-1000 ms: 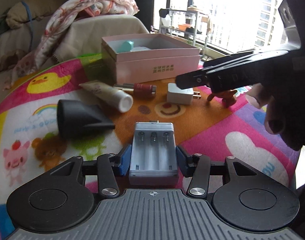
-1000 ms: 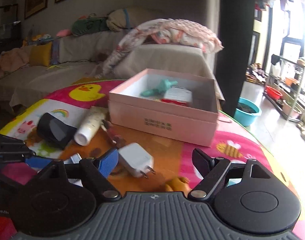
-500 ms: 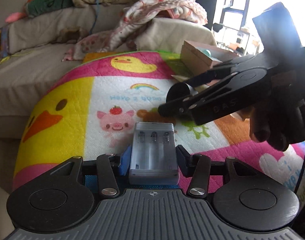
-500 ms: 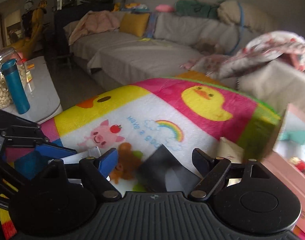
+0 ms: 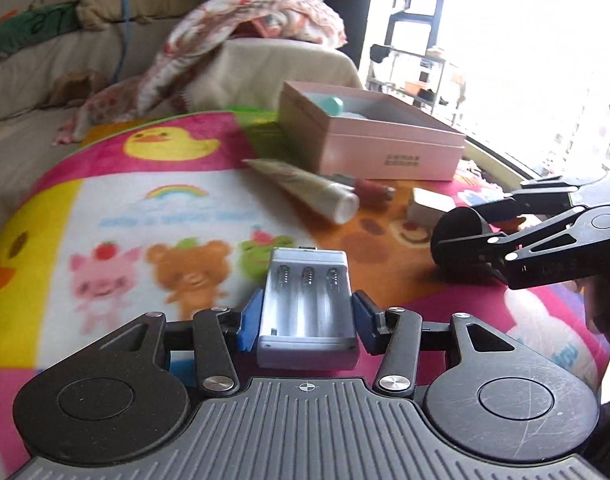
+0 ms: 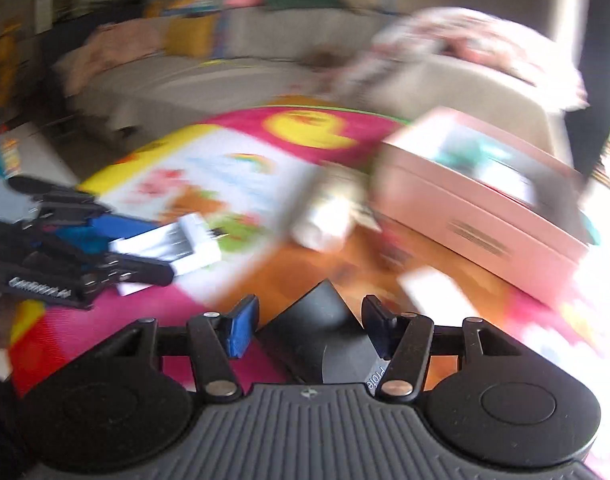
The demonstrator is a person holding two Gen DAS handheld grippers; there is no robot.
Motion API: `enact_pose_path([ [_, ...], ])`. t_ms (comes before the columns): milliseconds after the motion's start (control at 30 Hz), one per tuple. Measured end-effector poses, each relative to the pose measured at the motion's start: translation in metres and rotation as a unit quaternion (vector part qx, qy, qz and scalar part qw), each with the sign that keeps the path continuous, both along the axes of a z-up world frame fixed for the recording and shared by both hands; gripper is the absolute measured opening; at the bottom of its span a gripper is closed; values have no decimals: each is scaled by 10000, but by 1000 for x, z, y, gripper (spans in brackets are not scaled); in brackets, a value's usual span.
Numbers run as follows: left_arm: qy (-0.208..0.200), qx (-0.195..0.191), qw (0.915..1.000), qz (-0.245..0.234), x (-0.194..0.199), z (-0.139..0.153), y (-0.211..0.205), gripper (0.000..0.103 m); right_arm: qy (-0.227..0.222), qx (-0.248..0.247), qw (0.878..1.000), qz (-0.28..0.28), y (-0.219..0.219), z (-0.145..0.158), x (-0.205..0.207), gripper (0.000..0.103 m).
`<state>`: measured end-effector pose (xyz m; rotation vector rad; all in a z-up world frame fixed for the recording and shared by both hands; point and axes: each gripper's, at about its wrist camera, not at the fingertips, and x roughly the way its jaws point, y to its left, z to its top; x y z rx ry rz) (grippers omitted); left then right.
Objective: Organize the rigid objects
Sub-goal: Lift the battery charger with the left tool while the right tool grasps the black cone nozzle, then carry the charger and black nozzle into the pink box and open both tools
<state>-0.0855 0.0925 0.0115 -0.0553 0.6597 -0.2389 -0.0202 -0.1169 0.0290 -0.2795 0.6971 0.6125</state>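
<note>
Two grippers are in play above the cartoon-print mat (image 5: pixel 117 216). The left gripper (image 5: pixel 307 314) is clamped on the grey battery charger (image 5: pixel 308 308), blue pads pressed to both its sides, the empty three-slot tray facing up and jutting forward from between the fingers. Off to its right, the right gripper (image 6: pixel 309 328) has the black nozzle (image 6: pixel 325 340) sitting between its fingers; from the left wrist view the nozzle (image 5: pixel 461 236) looks pinched at the tips, though the blurred right wrist view shows gaps beside it, so I cannot tell whether that grip is closed. Ahead of the left gripper, a cream tube (image 5: pixel 305 190) lies on the mat with its cap end nearer the tool. Just beyond it lies a red lipstick (image 5: pixel 371 190), and right of that a white plug adapter (image 5: pixel 429 208). Farther ahead stands the open pink box (image 5: pixel 385 148), with a teal item (image 5: pixel 332 105) showing inside.
</note>
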Motion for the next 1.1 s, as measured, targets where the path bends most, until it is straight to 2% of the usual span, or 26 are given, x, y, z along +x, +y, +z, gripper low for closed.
enact_pose_path([
  [67, 17, 78, 9999, -95, 8, 0, -18, 54, 115, 150, 9991, -385, -18, -4, 3, 62],
  [133, 19, 193, 9996, -227, 13, -1, -33, 54, 210, 307, 9984, -428, -29, -7, 1, 73],
  [167, 23, 256, 9994, -238, 14, -2, -38, 55, 170, 316, 9986, -397, -32, -9, -1, 74],
  [233, 68, 298, 9993, -222, 18, -2, -42, 57, -15, 161, 9995, -278, -32, -14, -6, 77],
  [367, 175, 132, 9997, -137, 20, -1, -39, 59, -305, -107, 9993, -186, -28, -22, -10, 81],
  [600, 65, 465, 9987, -183, 17, -2, -48, 59, -122, 114, 9992, -368, -36, -23, -4, 84],
  [900, 48, 328, 9993, -177, 17, -2, -44, 59, 273, 300, 9990, -183, -35, -24, 17, 89],
  [1100, 35, 271, 9995, -167, 16, -2, -42, 59, 351, 285, 9990, -74, -40, -22, -5, 90],
])
